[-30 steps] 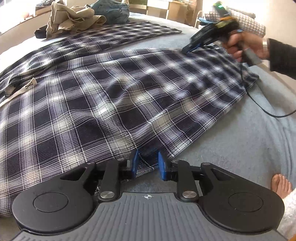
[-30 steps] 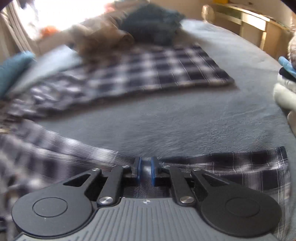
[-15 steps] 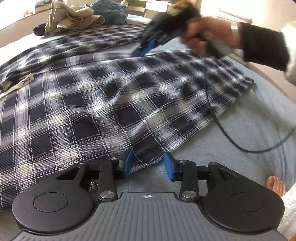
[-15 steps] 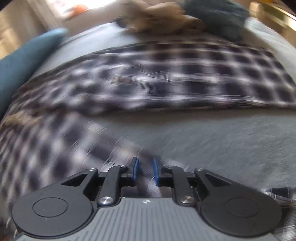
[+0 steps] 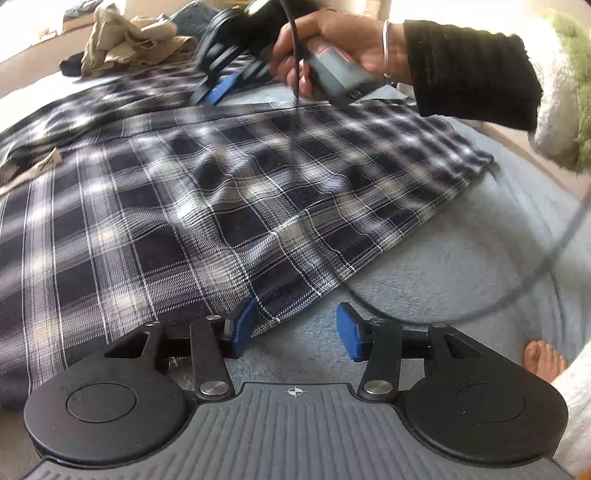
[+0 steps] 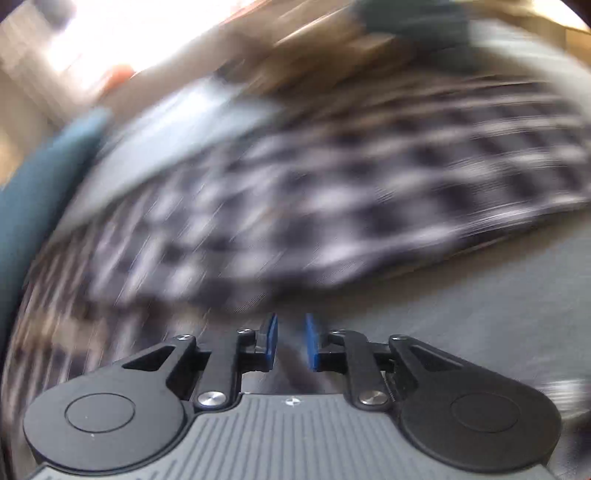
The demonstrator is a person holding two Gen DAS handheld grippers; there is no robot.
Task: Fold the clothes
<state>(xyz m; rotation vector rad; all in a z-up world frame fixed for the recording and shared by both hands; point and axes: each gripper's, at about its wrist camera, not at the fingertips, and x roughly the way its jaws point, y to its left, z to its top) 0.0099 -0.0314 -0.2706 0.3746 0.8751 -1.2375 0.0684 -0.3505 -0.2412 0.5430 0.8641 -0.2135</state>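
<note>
A navy and white plaid garment [image 5: 229, 206] lies spread flat on the grey blanket [image 5: 461, 258]. My left gripper [image 5: 295, 328] is open low at the near edge. The garment's near corner rests against its left finger [image 5: 242, 325], and nothing is held. A hand [image 5: 332, 40] holds my right gripper [image 5: 218, 88] in the air above the far side of the plaid. The right wrist view is heavily blurred. In it the right gripper [image 6: 290, 341] is narrowly open with nothing between its pads, over plaid cloth [image 6: 332, 192] and blanket [image 6: 480, 314].
A beige clothes pile [image 5: 125, 40] and a blue garment [image 5: 188, 18] sit at the far end of the bed. A black cable [image 5: 517, 291] loops over the blanket at right. A bare foot [image 5: 543, 360] shows at lower right. A teal cushion [image 6: 37, 206] lies left.
My left gripper has opened wide and let go of the garment's near hem. My right gripper released the far hem, rose, and swung left across the bed.
</note>
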